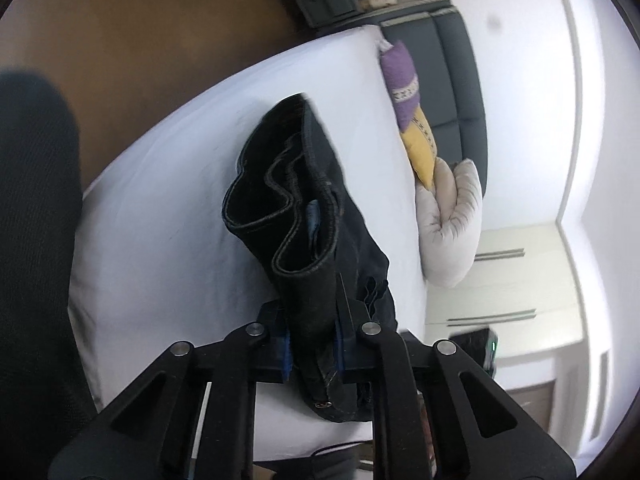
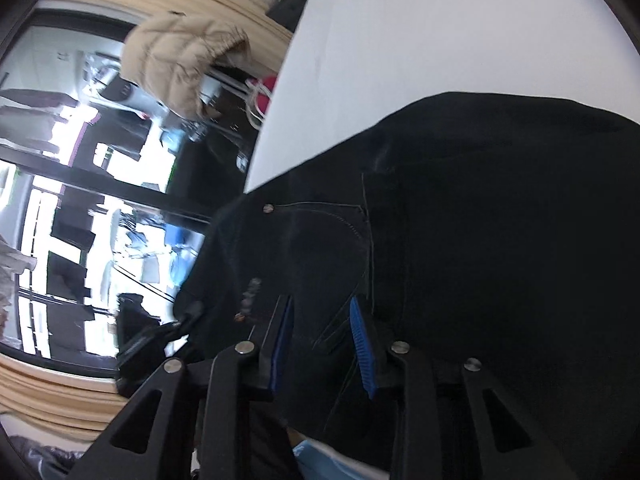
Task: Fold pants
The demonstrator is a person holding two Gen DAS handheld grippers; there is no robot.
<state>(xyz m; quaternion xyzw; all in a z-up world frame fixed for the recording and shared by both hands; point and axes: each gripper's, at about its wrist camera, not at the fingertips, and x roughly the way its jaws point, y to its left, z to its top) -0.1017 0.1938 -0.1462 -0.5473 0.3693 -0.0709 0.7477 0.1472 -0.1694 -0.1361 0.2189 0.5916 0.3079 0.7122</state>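
Observation:
The pants are dark blue-black denim. In the left wrist view they hang bunched from my left gripper, which is shut on the fabric near a rivet, with the leg hems drooping over the white bed. In the right wrist view my right gripper is shut on the pants at the pocket area near the waist, blue pads pressing the cloth. The denim fills most of that view above the white bed.
A purple and yellow cushion and a white pillow lie at the bed's far edge by a dark headboard. Brown floor lies beyond the bed. A beige puffer jacket hangs by a large window.

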